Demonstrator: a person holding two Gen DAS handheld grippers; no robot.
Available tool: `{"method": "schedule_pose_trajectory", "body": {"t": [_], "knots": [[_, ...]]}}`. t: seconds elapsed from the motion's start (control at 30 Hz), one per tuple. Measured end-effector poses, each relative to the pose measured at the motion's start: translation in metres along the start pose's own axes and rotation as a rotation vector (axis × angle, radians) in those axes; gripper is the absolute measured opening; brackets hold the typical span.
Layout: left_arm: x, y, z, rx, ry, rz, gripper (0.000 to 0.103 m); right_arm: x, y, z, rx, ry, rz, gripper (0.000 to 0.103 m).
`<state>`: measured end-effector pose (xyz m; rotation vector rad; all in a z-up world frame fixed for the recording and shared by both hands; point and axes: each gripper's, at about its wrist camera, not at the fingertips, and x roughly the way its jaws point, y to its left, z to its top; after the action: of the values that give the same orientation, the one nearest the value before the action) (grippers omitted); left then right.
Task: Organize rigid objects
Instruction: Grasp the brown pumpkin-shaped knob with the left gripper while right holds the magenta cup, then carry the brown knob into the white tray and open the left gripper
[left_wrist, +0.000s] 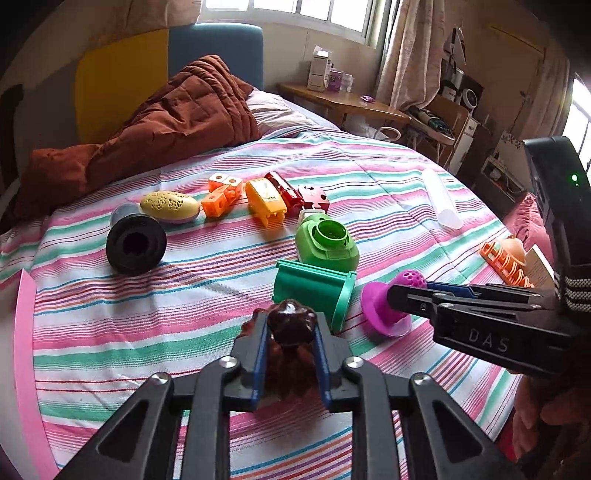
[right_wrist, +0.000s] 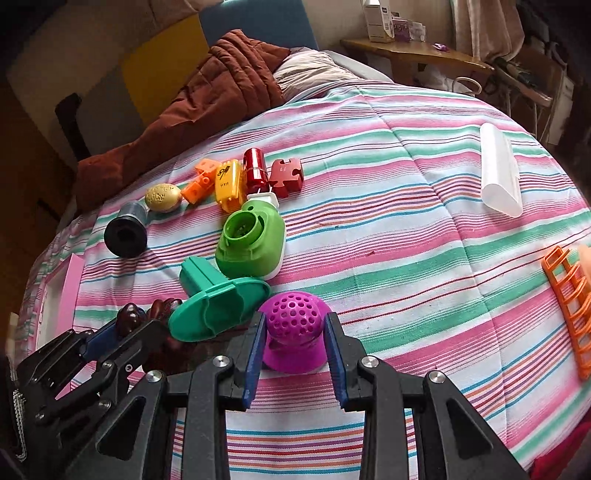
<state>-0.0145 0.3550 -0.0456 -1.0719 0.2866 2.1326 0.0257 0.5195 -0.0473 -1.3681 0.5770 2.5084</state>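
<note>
1. The left wrist view looks forward and steeply down along the left tool (left_wrist: 290, 332), close over the striped bed (left_wrist: 110, 332), facing the headboard and window
2. The right wrist view looks the same way along the right tool (right_wrist: 295, 332), equally close to the bed (right_wrist: 424, 258), set just to the right of the other
3. Each camera catches the other tool: the right tool (left_wrist: 397, 299) enters the left view from its right edge, the left tool (right_wrist: 129, 325) shows at the lower left of the right view
4. Both share the row of toys, the green cup (left_wrist: 314, 288) (right_wrist: 218, 306), the purple perforated piece (left_wrist: 384, 306) (right_wrist: 293, 332) and the brown quilt (left_wrist: 166, 110) (right_wrist: 221, 85)
</note>
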Motion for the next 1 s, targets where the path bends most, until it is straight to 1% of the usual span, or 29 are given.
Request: {"method": "schedule_pose_trajectory", "body": {"t": [0.1,0.33,0.4,0.6,0.77,0.83,0.9,1.0], "knots": [[-0.002,0.005,-0.002,-0.015,-0.004,0.028,0.021,0.001,0.003,-0.002,-0.012,-0.002,-0.005,0.032],[-0.014,0.020,-0.012,-0.058,-0.004,0.030,0.020,0.002,0.009,-0.003,-0.036,-0.013,-0.030,0.032],[-0.017,0.023,-0.015,-0.065,-0.003,0.025,0.018,0.002,0.011,-0.004,-0.045,-0.016,-0.031,0.032],[-0.023,0.031,-0.021,-0.069,-0.005,0.052,0.018,0.000,0.018,-0.008,-0.067,-0.010,-0.029,0.032],[-0.023,0.034,-0.019,-0.082,-0.002,0.056,0.018,0.000,0.026,-0.012,-0.099,-0.009,-0.054,0.032],[-0.021,0.033,-0.017,-0.090,-0.001,0.049,0.020,0.000,0.026,-0.012,-0.108,-0.011,-0.060,0.032],[-0.019,0.031,-0.015,-0.096,-0.001,0.040,0.028,0.000,0.026,-0.012,-0.105,-0.012,-0.060,0.032],[-0.016,0.029,-0.011,-0.109,0.003,0.051,0.029,0.001,0.023,-0.011,-0.093,-0.017,-0.055,0.032]]}}
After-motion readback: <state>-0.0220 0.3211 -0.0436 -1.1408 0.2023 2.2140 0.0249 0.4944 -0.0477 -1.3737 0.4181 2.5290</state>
